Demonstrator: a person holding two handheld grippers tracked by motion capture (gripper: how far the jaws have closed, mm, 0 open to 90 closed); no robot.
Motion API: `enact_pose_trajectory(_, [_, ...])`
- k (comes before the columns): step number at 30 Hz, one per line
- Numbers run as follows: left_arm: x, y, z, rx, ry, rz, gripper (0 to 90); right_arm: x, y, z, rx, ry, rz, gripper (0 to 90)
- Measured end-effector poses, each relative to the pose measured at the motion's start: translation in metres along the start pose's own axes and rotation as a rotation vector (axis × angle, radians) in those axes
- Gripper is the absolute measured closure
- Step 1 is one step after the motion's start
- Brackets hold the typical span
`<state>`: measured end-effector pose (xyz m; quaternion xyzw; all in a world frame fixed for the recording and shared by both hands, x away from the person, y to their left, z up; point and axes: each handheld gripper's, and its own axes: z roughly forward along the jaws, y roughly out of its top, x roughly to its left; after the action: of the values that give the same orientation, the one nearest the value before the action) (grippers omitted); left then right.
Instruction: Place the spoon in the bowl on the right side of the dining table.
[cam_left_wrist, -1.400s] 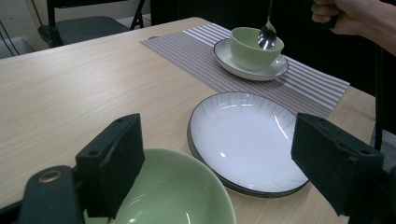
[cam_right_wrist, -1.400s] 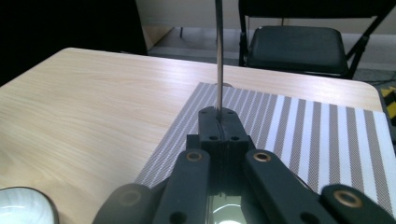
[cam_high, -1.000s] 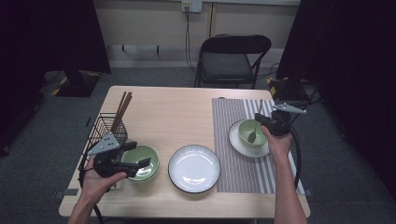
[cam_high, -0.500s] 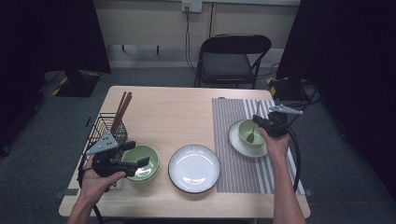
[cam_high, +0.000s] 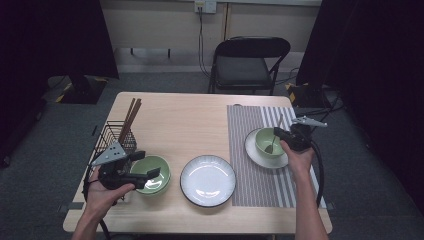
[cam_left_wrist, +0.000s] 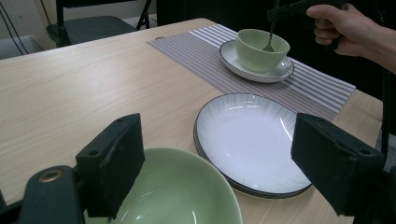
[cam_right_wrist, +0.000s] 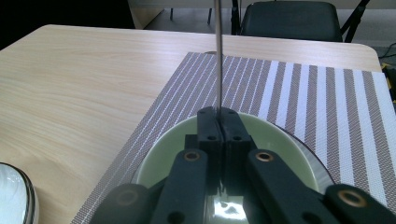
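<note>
With the right hand-held gripper (cam_right_wrist: 218, 122) clamped on the spoon (cam_left_wrist: 270, 41) whose head dips into the green cup (cam_high: 269, 142) on the saucer, little has shifted in the last second, and the left hand-held gripper (cam_left_wrist: 233, 161) waits with jaws apart over the green bowl (cam_high: 151, 174) on the counter (cam_high: 190, 125).

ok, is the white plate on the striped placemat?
No, the white plate sits on bare wood beside the striped placemat.

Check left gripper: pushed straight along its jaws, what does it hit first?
Probably the white plate, which lies straight ahead between the open jaws of the left gripper, just past the green bowl under them. Depth is unclear, so it might skim above it.
</note>
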<state>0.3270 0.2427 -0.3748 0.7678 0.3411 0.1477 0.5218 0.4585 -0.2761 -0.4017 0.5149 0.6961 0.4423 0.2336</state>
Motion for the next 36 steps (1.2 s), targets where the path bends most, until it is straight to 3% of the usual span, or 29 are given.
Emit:
enact_pose_trajectory(6, [0.000, 0.000, 0.000, -0.002, 0.001, -0.003, 17.2, -0.006, -0.009, -0.005, -0.006, -0.003, 0.019, 89.3])
enact_pose_trajectory(23, [0.001, -0.001, 0.001, 0.007, 0.003, 0.000, 17.5, -0.015, -0.014, -0.016, -0.006, -0.028, 0.025, 87.1])
enact_pose_trajectory(36, [-0.001, 0.000, 0.003, 0.013, 0.002, 0.002, 17.6, -0.015, -0.040, -0.033, -0.009, -0.035, 0.031, 80.1])
